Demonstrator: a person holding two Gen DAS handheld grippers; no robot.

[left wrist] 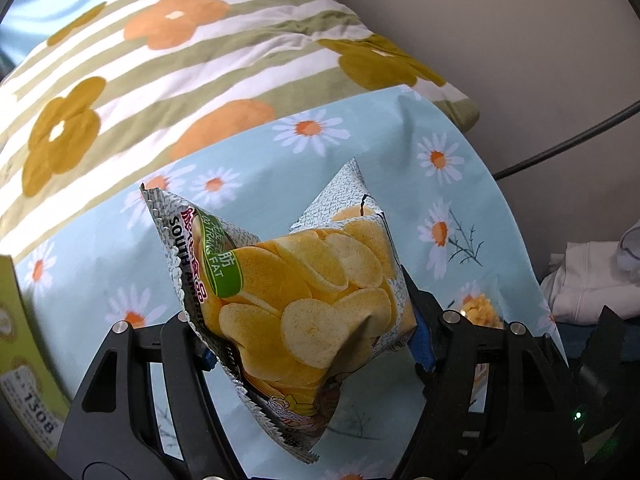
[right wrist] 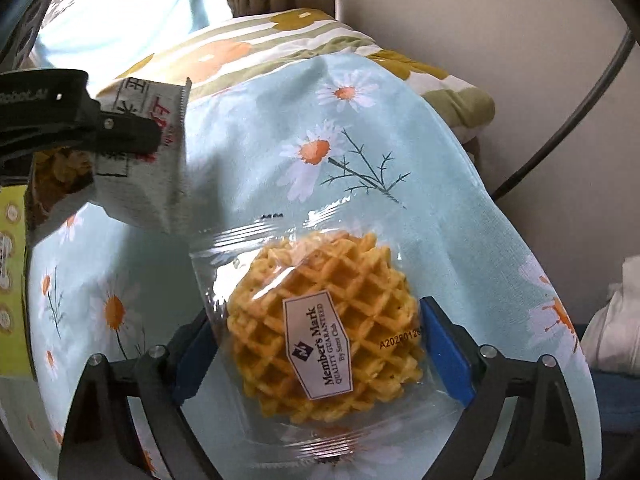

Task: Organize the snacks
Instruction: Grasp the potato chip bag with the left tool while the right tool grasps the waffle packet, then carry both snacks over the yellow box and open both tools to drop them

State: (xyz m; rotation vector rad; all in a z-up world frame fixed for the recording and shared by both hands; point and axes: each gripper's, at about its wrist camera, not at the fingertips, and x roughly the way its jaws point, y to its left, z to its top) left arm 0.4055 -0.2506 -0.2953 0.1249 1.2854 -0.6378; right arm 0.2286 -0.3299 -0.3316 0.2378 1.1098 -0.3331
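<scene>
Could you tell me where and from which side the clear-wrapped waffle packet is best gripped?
Probably across the waffle packet at its middle, coming from above: it lies flat on the daisy cloth, and the right gripper already straddles it, a blue-padded finger on either side, not yet clearly pressing.

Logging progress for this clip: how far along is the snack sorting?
Nothing shows as put away yet. In hand: the left gripper holds the chip bag lifted off the daisy cloth. The right gripper's fingers straddle the waffle pack, which lies on the cloth; no firm grip is visible. Left: placing both, perhaps by the green box.
</scene>
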